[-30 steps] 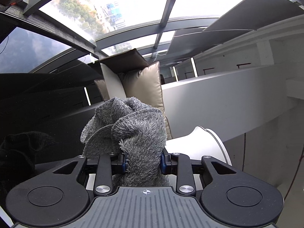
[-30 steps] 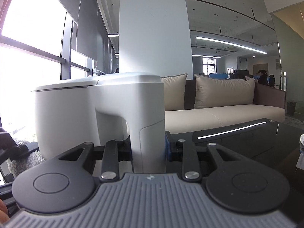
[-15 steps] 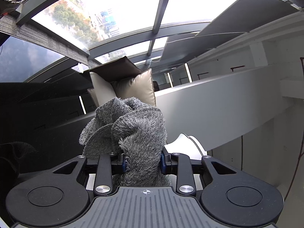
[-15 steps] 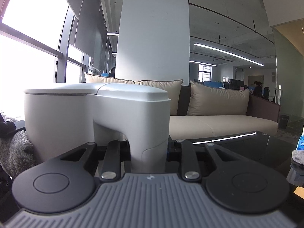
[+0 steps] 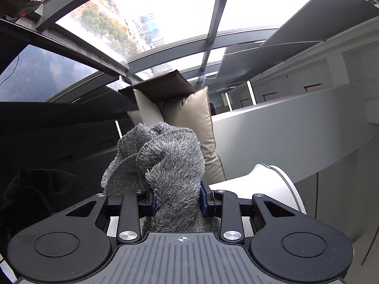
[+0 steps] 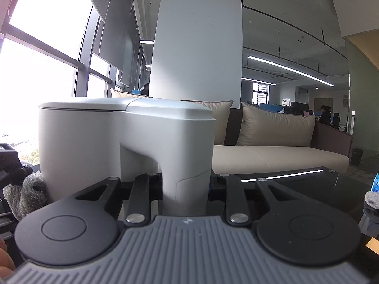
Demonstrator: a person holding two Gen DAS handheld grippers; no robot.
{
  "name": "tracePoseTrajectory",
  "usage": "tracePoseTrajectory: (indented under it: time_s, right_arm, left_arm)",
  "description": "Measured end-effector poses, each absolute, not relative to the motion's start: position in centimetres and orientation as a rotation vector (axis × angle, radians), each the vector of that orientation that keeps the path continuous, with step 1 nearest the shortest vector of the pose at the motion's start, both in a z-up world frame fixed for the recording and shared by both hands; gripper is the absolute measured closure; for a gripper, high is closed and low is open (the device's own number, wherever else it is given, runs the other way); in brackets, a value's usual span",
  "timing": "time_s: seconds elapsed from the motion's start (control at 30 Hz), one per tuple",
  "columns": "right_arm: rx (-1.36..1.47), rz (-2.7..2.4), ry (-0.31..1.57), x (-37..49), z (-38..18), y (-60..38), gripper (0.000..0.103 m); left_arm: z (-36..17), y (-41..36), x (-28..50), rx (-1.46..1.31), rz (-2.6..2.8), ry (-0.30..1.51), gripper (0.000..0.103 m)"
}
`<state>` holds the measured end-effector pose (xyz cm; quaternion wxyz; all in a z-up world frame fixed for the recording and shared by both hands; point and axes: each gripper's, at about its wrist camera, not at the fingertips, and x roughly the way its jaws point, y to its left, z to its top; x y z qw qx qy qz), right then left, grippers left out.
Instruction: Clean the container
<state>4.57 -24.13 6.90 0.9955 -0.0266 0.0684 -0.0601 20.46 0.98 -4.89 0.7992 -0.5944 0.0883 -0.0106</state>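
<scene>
A white lidded container point(image 6: 80, 146) with a thick handle point(image 6: 187, 165) fills the right wrist view, held upright. My right gripper point(image 6: 186, 184) is shut on that handle. My left gripper point(image 5: 176, 201) is shut on a bunched grey fluffy cloth point(image 5: 165, 163). In the left wrist view the container's white body point(image 5: 272, 182) shows just right of and behind the cloth. In the right wrist view the cloth point(image 6: 30, 191) lies against the container's lower left side, with the left gripper's black body behind it.
A beige sofa with cushions point(image 6: 272, 130) stands behind a dark glossy table point(image 6: 331, 184). A white pillar point(image 6: 196, 42) rises behind the container. Large windows point(image 6: 35, 71) lie to the left. A grey cloth and blue packet point(image 6: 374, 189) sit at the table's right edge.
The right wrist view has shifted, so the container appears more side-on and its lid flatter. The cloth has come closer against the container's lower left side. Both grips hold.
</scene>
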Motion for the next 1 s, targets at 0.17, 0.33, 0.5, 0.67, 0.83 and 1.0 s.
tracePoseTrajectory:
  time_s: [0.17, 0.33, 0.5, 0.67, 0.83, 1.0]
  right_arm:
    - [-0.058, -0.116, 0.133, 4.4, 6.8, -24.2, 0.076]
    - [-0.059, -0.118, 0.133, 4.4, 6.8, -24.0, 0.076]
    - [-0.057, -0.111, 0.135, 4.5, 6.8, -23.9, 0.076]
    - [-0.053, -0.104, 0.135, 4.4, 7.0, -24.1, 0.076]
    - [-0.052, -0.095, 0.132, 4.2, 7.0, -24.2, 0.076]
    - [-0.051, -0.091, 0.132, 4.1, 7.1, -24.1, 0.076]
  left_arm:
    - [-6.3, 1.5, 20.6, -1.329, 0.015, 0.223, 0.075]
    - [-7.3, 1.6, 20.6, -1.314, 0.049, 0.24, 0.075]
    - [-8.1, 1.5, 20.3, -1.303, 0.113, 0.277, 0.075]
    - [-9.0, 1.6, 20.1, -1.3, 0.143, 0.295, 0.075]
    - [-8.8, 1.9, 20.2, -1.312, 0.134, 0.299, 0.075]
    - [-8.9, 2.2, 20.0, -1.3, 0.13, 0.313, 0.075]
